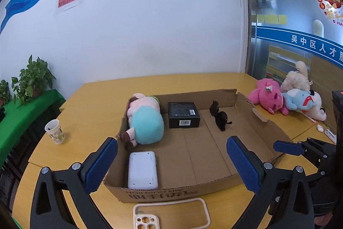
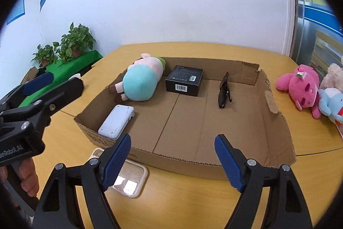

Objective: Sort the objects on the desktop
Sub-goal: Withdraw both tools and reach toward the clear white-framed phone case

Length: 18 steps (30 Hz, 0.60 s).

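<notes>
You've got both the left gripper (image 1: 171, 161) and right gripper (image 2: 172, 161) spread wide and empty above the near edge of the cardboard box (image 2: 276, 100), which I'd guess is because the pig plush (image 2: 140, 83), black box (image 2: 184, 81), sunglasses (image 2: 224, 90) and white device (image 2: 116, 120) already sit inside while the phone case (image 1: 171, 215) waits on the table (image 1: 70, 156) just in front.

Desk (image 1: 90, 96): yellow wood.
On it: cardboard box (image 1: 178, 192) — paper cup (image 1: 54, 131), phone case (image 1: 171, 215), plush toys (image 1: 287, 98), each apart from the box.
</notes>
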Each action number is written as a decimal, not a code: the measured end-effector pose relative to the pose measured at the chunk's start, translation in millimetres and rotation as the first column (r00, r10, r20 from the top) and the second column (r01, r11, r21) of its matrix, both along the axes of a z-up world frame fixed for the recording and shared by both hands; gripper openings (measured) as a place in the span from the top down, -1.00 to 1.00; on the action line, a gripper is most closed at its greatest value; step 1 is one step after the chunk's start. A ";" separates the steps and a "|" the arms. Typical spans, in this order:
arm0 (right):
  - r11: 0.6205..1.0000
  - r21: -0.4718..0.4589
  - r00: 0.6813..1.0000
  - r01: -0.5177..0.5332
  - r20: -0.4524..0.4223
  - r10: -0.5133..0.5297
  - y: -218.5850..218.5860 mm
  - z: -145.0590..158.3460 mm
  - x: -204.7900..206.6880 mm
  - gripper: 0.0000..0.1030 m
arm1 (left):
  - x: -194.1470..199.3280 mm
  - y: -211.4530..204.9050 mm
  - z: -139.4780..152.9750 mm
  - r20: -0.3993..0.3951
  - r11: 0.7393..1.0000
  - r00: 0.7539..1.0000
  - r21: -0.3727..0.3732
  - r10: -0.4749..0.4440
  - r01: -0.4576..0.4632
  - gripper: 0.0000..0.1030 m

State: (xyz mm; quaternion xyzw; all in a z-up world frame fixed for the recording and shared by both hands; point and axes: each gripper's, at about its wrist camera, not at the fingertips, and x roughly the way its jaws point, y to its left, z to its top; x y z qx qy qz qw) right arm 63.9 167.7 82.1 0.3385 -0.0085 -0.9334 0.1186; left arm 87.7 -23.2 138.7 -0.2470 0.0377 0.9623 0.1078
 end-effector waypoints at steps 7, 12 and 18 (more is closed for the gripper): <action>0.971 -0.070 0.973 -0.227 0.025 0.229 -13.0 -26.8 29.5 -0.57 | 11.5 -41.4 -31.4 0.141 0.996 0.989 0.071 0.041 -0.051 -1.00; 0.964 -0.146 0.950 -0.221 0.189 0.247 -26.3 -71.4 15.6 -0.56 | 6.5 -75.1 -76.8 0.288 0.987 0.956 0.122 0.063 -0.102 -0.99; 0.975 -0.143 0.944 -0.171 0.259 0.204 -41.9 -100.6 -6.8 -0.56 | -7.3 -88.4 -130.5 0.435 0.981 0.900 0.166 0.019 -0.101 -0.86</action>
